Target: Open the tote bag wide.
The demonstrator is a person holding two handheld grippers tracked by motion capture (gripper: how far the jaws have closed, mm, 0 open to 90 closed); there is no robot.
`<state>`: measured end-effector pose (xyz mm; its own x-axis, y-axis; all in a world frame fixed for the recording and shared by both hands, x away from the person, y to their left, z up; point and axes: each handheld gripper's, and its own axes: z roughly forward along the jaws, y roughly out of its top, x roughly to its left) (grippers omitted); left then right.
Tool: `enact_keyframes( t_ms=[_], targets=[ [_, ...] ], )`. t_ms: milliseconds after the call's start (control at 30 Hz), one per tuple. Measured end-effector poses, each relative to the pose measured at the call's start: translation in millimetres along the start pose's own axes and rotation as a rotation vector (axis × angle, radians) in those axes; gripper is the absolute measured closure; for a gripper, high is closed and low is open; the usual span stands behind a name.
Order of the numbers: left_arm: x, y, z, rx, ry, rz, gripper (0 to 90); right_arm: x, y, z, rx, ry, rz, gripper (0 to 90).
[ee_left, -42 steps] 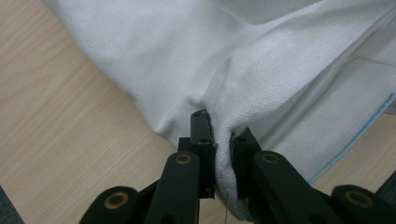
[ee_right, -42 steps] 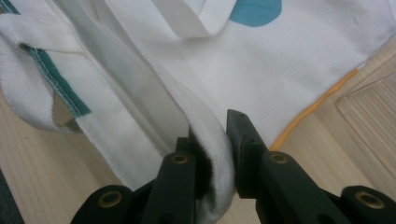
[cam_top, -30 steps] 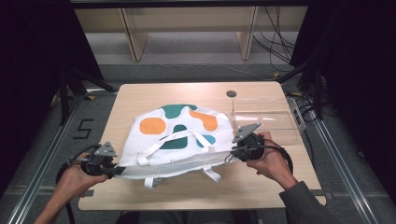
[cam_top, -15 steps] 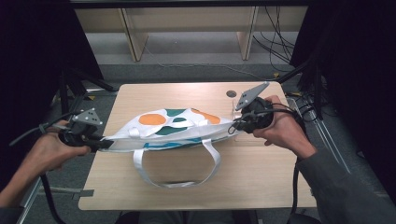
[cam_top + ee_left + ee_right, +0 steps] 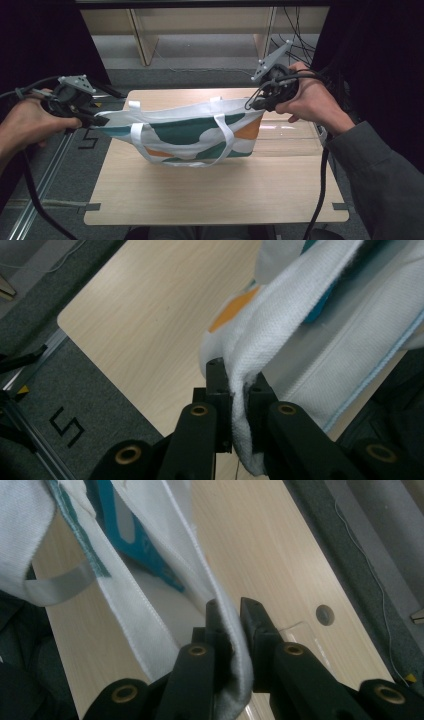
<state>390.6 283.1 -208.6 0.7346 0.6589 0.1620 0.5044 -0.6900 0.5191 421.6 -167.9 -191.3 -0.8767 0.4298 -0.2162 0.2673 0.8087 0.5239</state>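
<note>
A white tote bag (image 5: pixel 195 132) with teal and orange patches hangs stretched in the air above the wooden table (image 5: pixel 215 195). My left gripper (image 5: pixel 97 120) is shut on the bag's left top corner, and the white cloth (image 5: pixel 255 355) is pinched between its jaws. My right gripper (image 5: pixel 256 104) is shut on the right top corner, where the cloth (image 5: pixel 220 605) folds between the black jaws. The bag's white handles (image 5: pixel 225 130) droop down its side. Its bottom edge hangs just above the table.
A clear plastic sheet (image 5: pixel 290 132) lies on the table at the right, behind the bag. A round hole (image 5: pixel 325 614) is in the tabletop near it. Wooden shelving (image 5: pixel 200 30) stands beyond the table. Metal rails run along both table sides.
Both grippers have risen with the bag's top corners. The bag has come up off the table from lying flat and now hangs between them.
</note>
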Motion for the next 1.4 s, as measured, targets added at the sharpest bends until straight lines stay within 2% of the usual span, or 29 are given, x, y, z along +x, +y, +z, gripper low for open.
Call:
enact_keyframes(
  t_ms=[33, 67, 100, 133, 200, 233, 267, 300, 333, 367, 433, 533, 567, 600, 667, 767, 800, 833, 900, 967, 1000, 1033, 1067, 1133, 1167, 1200, 1233, 1300, 1400],
  targets=[
    [0.0, 0.0, 0.0, 0.0, 0.0, 0.0, 85.5, 0.0, 0.0, 0.0, 0.0, 0.0, 0.0, 83.5],
    [1.0, 1.5, -0.9, -0.002, 0.005, 0.001, 85.5, -3.0, 2.4, -0.4, -0.008, -0.006, -0.03, 83.6],
    [1.9, 2.7, -2.1, 0.0, 0.007, 0.0, 85.7, -10.1, 5.4, 0.5, -0.036, -0.009, -0.121, 83.6],
    [2.9, 3.6, -3.6, -0.004, 0.01, 0.003, 85.7, -2.7, 5.0, -2.0, 0.003, -0.004, -0.001, 83.6],
    [4.9, 3.4, -4.2, -0.005, 0.011, -0.003, 85.8, -3.6, 5.8, -1.4, 0.004, 0.007, -0.005, 83.7],
    [6.4, 3.0, -3.9, -0.007, 0.016, -0.005, 85.8, -4.7, 5.7, 0.0, -0.004, 0.013, -0.027, 83.7],
    [7.2, 2.2, -2.8, -0.013, 0.018, -0.013, 85.8, -2.4, 4.8, 0.7, 0.001, 0.018, -0.006, 83.7],
    [8.2, 1.8, -2.2, -0.011, 0.02, -0.011, 85.8, -1.6, 4.0, 2.2, -0.001, 0.026, -0.006, 83.7],
    [8.3, 1.5, -0.5, -0.024, 0.029, -0.019, 85.8, -2.5, 2.3, 5.7, -0.008, 0.032, -0.027, 83.8],
    [8.3, 1.5, -0.5, -0.024, 0.029, -0.019, 85.8, -1.2, 1.2, 6.2, -0.003, 0.031, 0.001, 83.7],
    [7.6, 0.5, 2.6, -0.025, 0.016, -0.005, 85.5, -2.7, -0.4, 7.7, -0.006, 0.029, 0.01, 83.8],
    [7.2, -2.2, 7.9, -0.019, 0.017, -0.01, 85.4, -3.6, -2.4, 10.0, -0.005, 0.033, 0.01, 83.8],
    [7.0, -4.0, 11.2, -0.023, 0.015, -0.014, 85.4, -1.9, -3.3, 11.8, 0.001, 0.032, 0.027, 83.8],
    [6.8, -6.7, 17.4, -0.002, 0.007, -0.016, 85.4, -1.2, -4.4, 16.8, 0.006, 0.031, 0.006, 83.8],
    [6.4, -8.4, 21.5, 0.003, 0.005, -0.017, 85.4, -0.5, -5.2, 19.8, 0.011, 0.028, 0.003, 83.8],
    [5.2, -14.3, 33.1, 0.021, -0.007, -0.022, 85.3, 1.2, -9.0, 31.0, 0.032, 0.033, 0.022, 83.8],
    [4.5, -16.4, 37.0, 0.025, -0.007, -0.023, 85.3, -1.0, -11.1, 39.1, 0.026, 0.037, -0.029, 83.8],
    [6.1, -17.9, 41.3, 0.027, -0.008, 0.006, 85.3, -1.0, -11.1, 39.1, 0.026, 0.037, -0.029, 83.8],
    [3.2, -25.4, 57.0, 0.055, -0.02, -0.006, 85.2, 1.3, -16.3, 51.0, 0.044, 0.042, -0.03, 83.7],
    [2.7, -27.3, 60.9, 0.059, -0.029, -0.004, 85.1, 3.0, -18.2, 54.9, 0.054, 0.044, -0.033, 83.7],
    [2.2, -28.9, 63.8, 0.055, -0.035, -0.007, 85.0, 4.2, -20.3, 58.8, 0.06, 0.052, -0.02, 83.7],
    [1.9, -30.0, 65.8, 0.05, -0.032, -0.008, 85.0, 4.2, -21.9, 61.3, 0.06, 0.05, -0.031, 83.6],
    [1.1, -31.2, 67.8, 0.051, -0.035, -0.011, 84.9, 6.0, -26.4, 64.6, 0.065, 0.059, 0.014, 83.6],
    [-4.3, -33.2, 74.9, 0.074, -0.05, 0.01, 84.9, 8.6, -31.7, 69.3, 0.077, 0.066, 0.03, 83.6],
    [-6.3, -33.5, 76.9, 0.081, -0.055, 0.016, 84.8, 9.1, -34.2, 72.1, 0.081, 0.079, 0.019, 83.5],
    [-7.6, -34.0, 78.9, 0.086, -0.061, 0.022, 84.7, 11.5, -37.1, 73.9, 0.09, 0.084, 0.038, 83.5],
    [-8.5, -34.4, 80.5, 0.091, -0.063, 0.029, 84.7, 11.2, -39.9, 76.6, 0.084, 0.09, 0.025, 83.5],
    [-9.7, -34.9, 82.9, 0.085, -0.063, 0.025, 84.7, 12.2, -42.7, 78.7, 0.088, 0.086, 0.029, 83.5],
    [-12.4, -36.7, 90.7, 0.102, -0.078, 0.016, 84.7, 14.3, -52.5, 89.6, 0.108, 0.094, 0.033, 83.5]
  ],
)
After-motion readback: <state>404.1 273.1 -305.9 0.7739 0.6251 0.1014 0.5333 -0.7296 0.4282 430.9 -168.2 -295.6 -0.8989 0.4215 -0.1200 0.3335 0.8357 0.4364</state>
